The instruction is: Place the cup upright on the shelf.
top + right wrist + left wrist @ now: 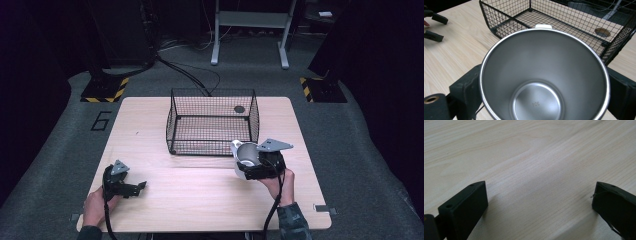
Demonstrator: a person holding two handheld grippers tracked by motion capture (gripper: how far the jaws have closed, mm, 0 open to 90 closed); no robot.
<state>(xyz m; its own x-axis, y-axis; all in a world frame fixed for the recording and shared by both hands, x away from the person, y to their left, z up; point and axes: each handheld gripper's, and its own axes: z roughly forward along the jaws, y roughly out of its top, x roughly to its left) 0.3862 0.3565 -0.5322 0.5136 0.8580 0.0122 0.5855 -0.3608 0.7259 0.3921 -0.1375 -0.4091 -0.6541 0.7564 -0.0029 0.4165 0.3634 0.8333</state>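
The steel cup (544,75) is clamped in the right claw (260,167) beside the wire basket (212,120), not yet dropped in; left claw (131,187) gapes idle.

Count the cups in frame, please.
1: a steel cup clamped in the right gripper, just in front of the wire basket, whose inside looks empty.

The high view looks down on the table (200,190); both gripper views sit close above that same tabletop.

1 steel cup (544,75), 1 black wire basket (212,121), 1 wooden table (200,195), 2 claws
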